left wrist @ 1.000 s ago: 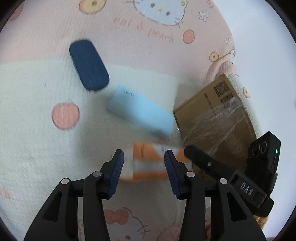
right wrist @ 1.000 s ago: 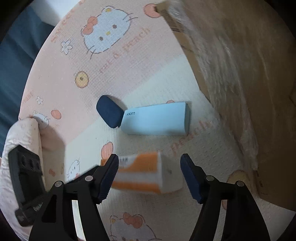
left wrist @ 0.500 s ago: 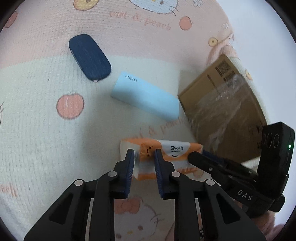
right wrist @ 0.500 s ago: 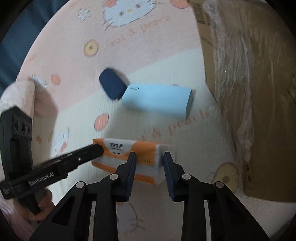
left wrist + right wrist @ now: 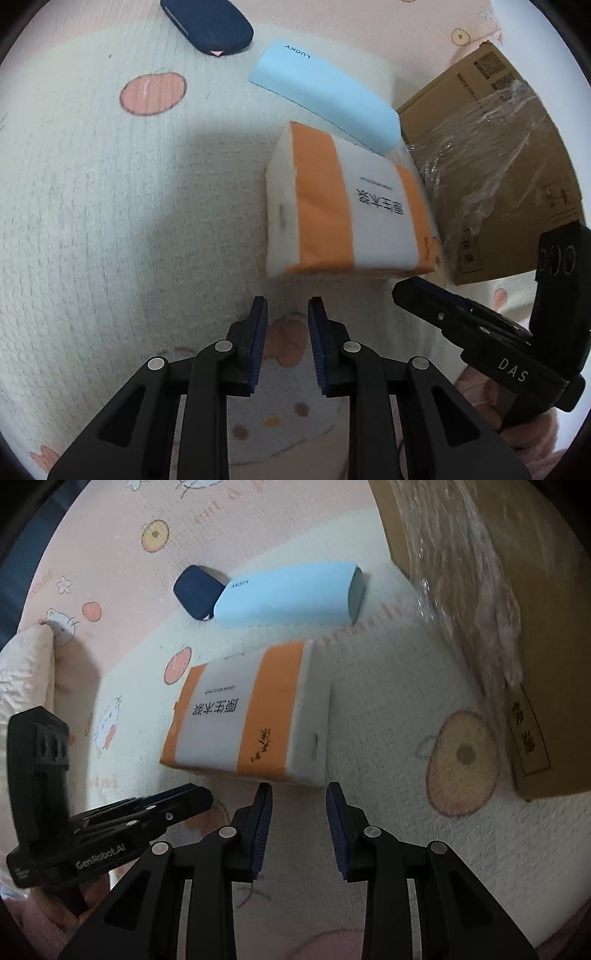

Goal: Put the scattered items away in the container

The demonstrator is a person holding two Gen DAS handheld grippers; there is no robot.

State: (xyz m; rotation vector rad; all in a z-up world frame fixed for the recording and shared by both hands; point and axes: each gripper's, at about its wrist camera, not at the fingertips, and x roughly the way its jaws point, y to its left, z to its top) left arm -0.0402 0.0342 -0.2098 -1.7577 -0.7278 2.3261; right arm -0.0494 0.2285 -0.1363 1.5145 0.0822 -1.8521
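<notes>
Three items out, none seen boxed: orange-and-white tissue pack, pale blue case and dark navy case, all lying on the cartoon-print bedspread beside the cardboard box (box interior hidden from both views, so contents unknown). By these frames, nearly everything left to do; nothing gripped, nothing in transit.

Left tool hovering just short of the tissue pack's near edge, pads close together with a narrow gap and nothing between them. Right tool likewise empty, jaws a little wider apart, nose just short of the same pack from the other side. In each view, the other tool showing alongside.

Tissue pack flat on its broad face, label up, one end almost against the plastic-wrapped side of the box in the left wrist view. Long axis running across both tools' line of sight, from the box toward the open bedspread.

Blue case beyond it, roughly parallel with the pack, far end pointing at the navy case, near end toward the box (touching or merely overlapping in view: not clear). Navy case farthest from the box, long axis slanted to the blue one.
</notes>
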